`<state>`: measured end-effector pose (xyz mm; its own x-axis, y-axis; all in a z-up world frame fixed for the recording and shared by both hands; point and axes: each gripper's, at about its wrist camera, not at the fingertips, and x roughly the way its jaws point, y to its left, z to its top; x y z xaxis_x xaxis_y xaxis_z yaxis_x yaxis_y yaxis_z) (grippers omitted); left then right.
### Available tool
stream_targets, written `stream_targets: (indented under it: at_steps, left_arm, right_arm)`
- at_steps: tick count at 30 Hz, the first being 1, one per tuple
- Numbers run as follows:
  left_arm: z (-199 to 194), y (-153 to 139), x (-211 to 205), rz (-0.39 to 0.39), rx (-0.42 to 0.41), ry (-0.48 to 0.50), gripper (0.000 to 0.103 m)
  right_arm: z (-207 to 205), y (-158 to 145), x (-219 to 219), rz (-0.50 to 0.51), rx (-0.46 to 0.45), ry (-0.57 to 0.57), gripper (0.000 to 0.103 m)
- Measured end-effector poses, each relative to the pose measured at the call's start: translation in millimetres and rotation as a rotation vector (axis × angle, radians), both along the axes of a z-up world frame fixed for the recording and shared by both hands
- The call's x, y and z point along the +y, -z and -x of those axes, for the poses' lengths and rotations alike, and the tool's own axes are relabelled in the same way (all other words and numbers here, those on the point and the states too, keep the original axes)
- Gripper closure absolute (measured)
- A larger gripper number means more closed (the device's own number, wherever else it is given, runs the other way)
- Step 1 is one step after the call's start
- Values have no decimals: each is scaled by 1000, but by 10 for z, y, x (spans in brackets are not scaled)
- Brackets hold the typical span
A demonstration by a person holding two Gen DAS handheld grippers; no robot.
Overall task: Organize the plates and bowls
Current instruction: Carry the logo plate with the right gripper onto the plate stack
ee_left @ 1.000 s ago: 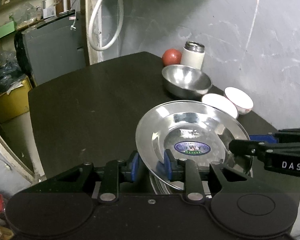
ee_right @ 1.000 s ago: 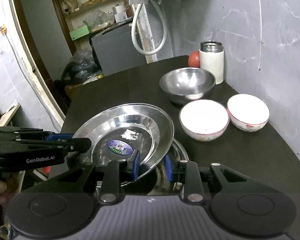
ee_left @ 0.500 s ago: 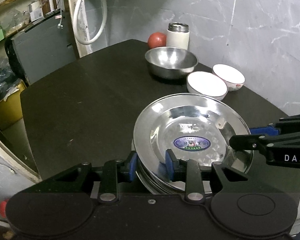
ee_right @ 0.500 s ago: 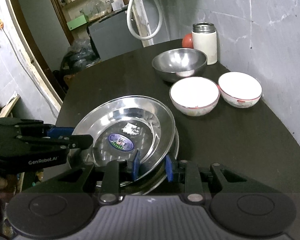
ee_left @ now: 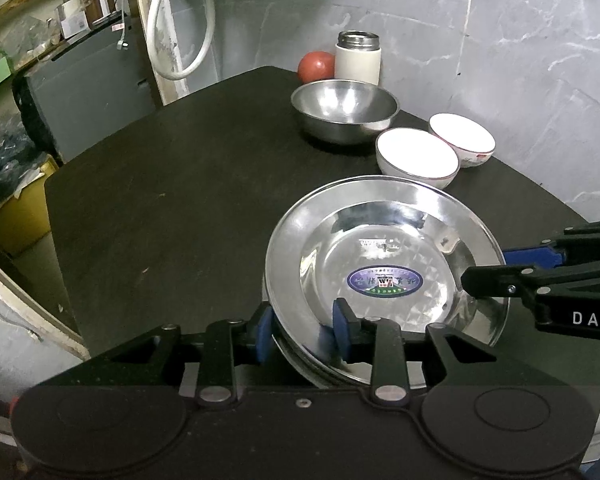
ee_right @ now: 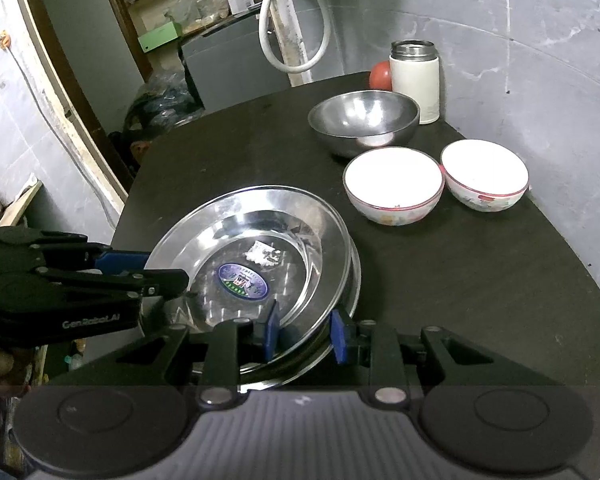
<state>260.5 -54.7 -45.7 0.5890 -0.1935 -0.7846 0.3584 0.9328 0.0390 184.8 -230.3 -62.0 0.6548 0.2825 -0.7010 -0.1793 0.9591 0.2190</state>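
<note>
A shiny steel plate with a blue oval sticker lies on top of another steel plate on the dark table. My left gripper is shut on the top plate's near-left rim, one pad inside the dish and one outside. My right gripper is shut on the opposite rim in the same way. Each gripper shows in the other's view at the plate's edge. Behind the plates stand a steel bowl and two white bowls, side by side.
A white flask and a red round fruit stand by the grey wall behind the steel bowl. The table's left edge drops to a yellow box and clutter. A white hose hangs by a grey cabinet at the back.
The top plate, held tilted above the lower plate a second ago, has come down and now sits level on it. Both grippers came down with it.
</note>
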Motion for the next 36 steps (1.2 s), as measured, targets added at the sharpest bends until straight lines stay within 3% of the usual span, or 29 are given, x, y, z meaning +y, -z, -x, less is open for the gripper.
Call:
stream_targets:
  at_steps: [36]
  left_arm:
    - [-20,60,13,7,37,-46,66]
  right_arm:
    - [-41,12,151,45,-2,-48,60]
